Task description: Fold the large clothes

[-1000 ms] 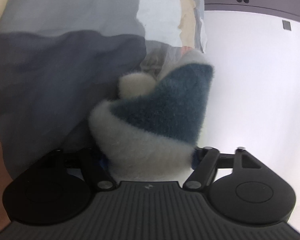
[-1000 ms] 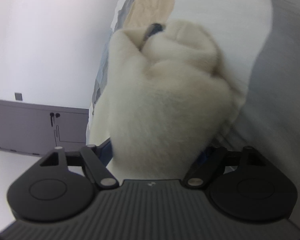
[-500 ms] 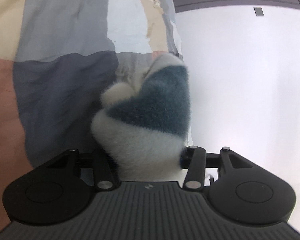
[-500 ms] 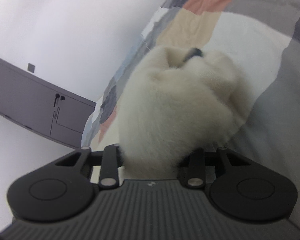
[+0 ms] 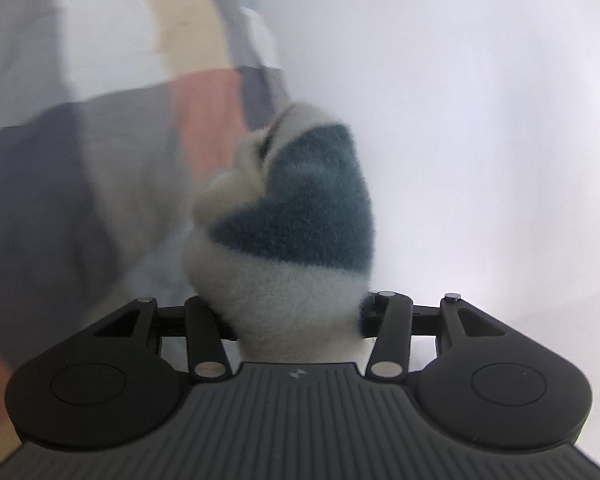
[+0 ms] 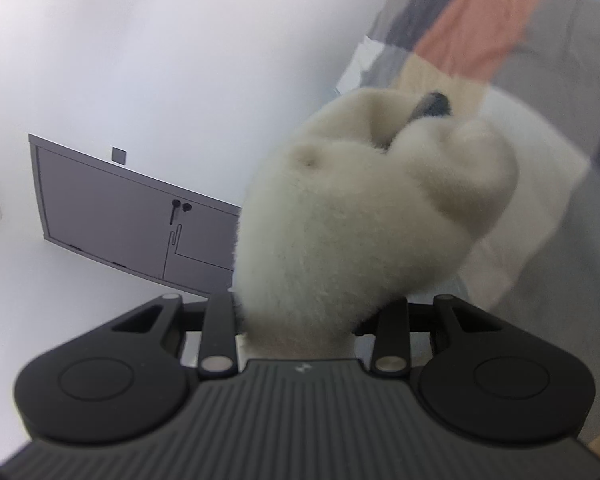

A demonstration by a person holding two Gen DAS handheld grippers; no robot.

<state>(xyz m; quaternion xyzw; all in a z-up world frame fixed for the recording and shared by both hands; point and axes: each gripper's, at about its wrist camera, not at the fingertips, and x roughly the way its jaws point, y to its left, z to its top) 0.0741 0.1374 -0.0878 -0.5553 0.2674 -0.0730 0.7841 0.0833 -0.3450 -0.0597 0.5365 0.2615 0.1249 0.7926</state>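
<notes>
The fluffy garment (image 5: 288, 248) is bunched between both grippers, raised above the patchwork bed cover (image 5: 100, 160). The left gripper (image 5: 296, 312) has its jaws closed narrow on a cream-and-teal part; the right gripper (image 6: 304, 312) likewise clamps an all-cream part (image 6: 340, 216). This looks like the carrying stage of a fold. Next, both held edges likely need lowering together onto the cover, aligned, before release. A grey cabinet (image 6: 132, 220) stands beyond the cover.

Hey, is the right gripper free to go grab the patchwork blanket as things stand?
Probably not. The right gripper is shut on a bunch of the fluffy cream garment, which fills its jaws and hangs between it and the patchwork blanket.
</notes>
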